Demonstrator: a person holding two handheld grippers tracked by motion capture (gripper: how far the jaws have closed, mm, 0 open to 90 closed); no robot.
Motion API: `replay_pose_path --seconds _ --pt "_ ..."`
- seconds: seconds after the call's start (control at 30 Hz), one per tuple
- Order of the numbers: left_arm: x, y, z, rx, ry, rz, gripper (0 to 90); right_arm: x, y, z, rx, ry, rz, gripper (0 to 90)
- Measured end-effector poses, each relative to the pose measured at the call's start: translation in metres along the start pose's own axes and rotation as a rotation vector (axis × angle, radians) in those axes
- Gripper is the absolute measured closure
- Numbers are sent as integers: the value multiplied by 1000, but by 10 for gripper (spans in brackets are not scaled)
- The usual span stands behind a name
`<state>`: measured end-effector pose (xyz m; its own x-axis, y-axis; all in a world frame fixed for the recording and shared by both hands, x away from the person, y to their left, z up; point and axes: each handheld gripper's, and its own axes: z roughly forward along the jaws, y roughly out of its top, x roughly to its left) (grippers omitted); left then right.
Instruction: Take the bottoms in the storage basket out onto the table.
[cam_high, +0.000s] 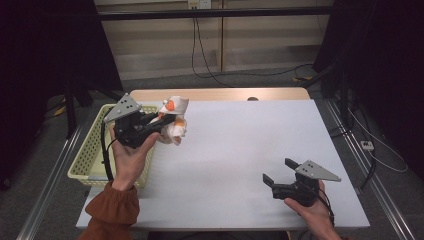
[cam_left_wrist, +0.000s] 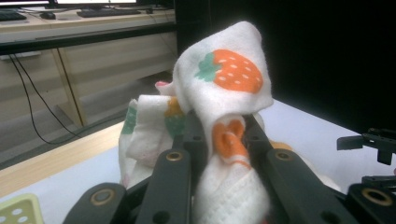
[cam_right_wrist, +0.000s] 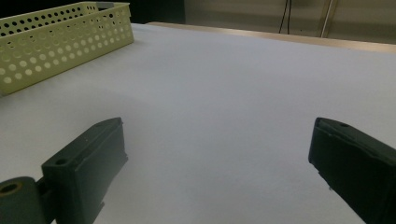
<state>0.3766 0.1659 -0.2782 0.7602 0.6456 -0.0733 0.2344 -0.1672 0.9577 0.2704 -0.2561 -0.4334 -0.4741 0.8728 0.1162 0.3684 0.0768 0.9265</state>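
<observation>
White strawberry-print cloth (cam_left_wrist: 219, 88), lower folds hidden, is clamped in the left gripper (cam_high: 167, 121) beside a partly covered basket (cam_high: 90, 150); the right gripper (cam_high: 279, 170) is held wide open, empty.

We wore a rust-orange sleeve (cam_high: 114, 207) with a gathered cuff; our black left gripper (cam_high: 150, 125) and right gripper (cam_high: 276, 175) carried grey three-cornered plates and black cables.
</observation>
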Motion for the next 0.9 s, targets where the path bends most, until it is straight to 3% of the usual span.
replay_pose_path --seconds 0.5,0.9 --pt "-2 -2 22 29 -17 -9 779 0 0 0 -2 1 0 41" --pt "-11 4 41 54 -33 13 779 0 0 0 -1 3 -1 40"
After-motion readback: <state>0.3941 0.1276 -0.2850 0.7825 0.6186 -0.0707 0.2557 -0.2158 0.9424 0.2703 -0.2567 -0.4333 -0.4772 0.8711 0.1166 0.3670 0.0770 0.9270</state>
